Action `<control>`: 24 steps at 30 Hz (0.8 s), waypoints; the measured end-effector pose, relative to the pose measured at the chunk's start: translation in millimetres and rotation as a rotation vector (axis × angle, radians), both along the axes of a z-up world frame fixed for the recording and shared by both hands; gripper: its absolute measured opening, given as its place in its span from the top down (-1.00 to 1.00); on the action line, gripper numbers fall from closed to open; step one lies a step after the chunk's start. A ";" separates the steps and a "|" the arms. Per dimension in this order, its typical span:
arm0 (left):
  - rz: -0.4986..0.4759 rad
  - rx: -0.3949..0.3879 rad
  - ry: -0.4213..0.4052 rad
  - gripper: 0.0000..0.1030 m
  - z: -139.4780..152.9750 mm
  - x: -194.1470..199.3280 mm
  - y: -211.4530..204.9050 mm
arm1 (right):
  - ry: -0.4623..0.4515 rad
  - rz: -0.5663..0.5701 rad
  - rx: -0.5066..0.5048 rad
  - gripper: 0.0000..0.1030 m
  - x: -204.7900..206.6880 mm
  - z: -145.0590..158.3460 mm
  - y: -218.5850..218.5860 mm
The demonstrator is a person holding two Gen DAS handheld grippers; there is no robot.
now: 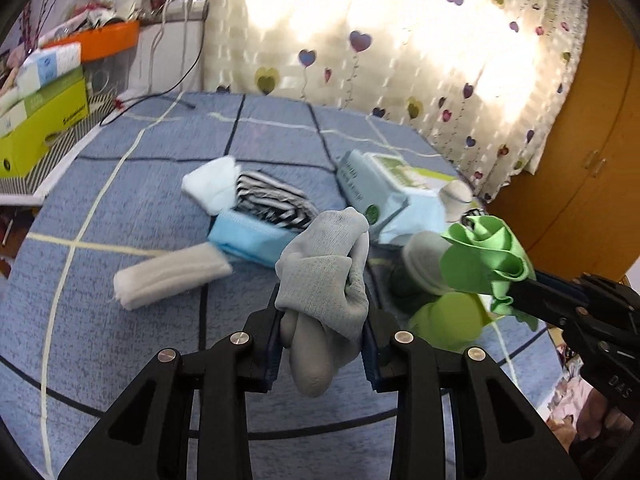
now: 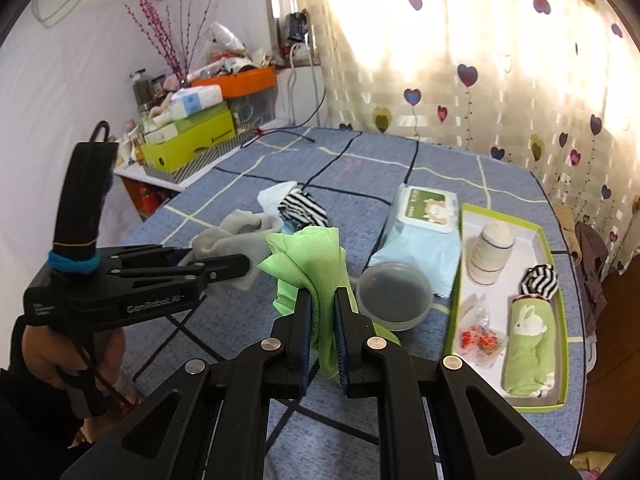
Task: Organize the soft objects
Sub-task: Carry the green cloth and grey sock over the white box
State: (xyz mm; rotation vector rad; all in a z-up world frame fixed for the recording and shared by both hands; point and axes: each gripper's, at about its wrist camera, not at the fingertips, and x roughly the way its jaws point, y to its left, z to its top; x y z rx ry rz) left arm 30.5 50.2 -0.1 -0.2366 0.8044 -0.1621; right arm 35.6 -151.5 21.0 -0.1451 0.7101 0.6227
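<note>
The left gripper [image 1: 324, 320] is clenched on a grey sock [image 1: 324, 276], bunched and doubled over between its pads. The sock's long axis runs roughly along the fingers: a rolled end hangs back towards the camera, while the folded cuff sticks out forward, beyond the fingertips and clear of the blue checked bedcover [image 1: 120, 340].

Ahead and left of those fingers a white folded cloth [image 1: 172, 278] lies flat, its length running crosswise. Straight ahead sit a striped sock [image 1: 272, 200] and a pale blue packet [image 1: 252, 240].

To the right, the right gripper [image 2: 323, 312] is pinched tight on a green cloth [image 2: 308, 260], which stands up in crumpled folds above its fingertips, with a corner trailing down between the pads.

Beyond it to the right are a clear plastic tub [image 2: 394, 292] and a wipes pack [image 2: 424, 224]. Further right lies a green-edged tray [image 2: 464, 280], its length pointing away, holding rolled socks.
</note>
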 end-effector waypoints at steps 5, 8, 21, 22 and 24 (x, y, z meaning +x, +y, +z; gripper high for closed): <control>-0.016 0.013 -0.032 0.35 15.6 -3.4 -15.4 | -0.015 -0.028 0.020 0.80 -3.4 5.6 -16.5; -0.019 0.022 -0.046 0.35 23.0 -4.8 -23.3 | -0.023 -0.044 0.029 0.80 -4.6 8.6 -27.0; -0.084 0.033 -0.088 0.34 42.1 -4.0 -58.8 | -0.046 -0.121 0.055 0.80 -9.6 16.2 -65.3; -0.088 0.034 -0.090 0.35 43.1 -3.7 -61.6 | -0.047 -0.128 0.056 0.80 -9.7 16.4 -68.5; -0.099 0.033 -0.093 0.34 44.8 -3.0 -66.5 | -0.048 -0.139 0.058 0.80 -9.9 16.4 -73.1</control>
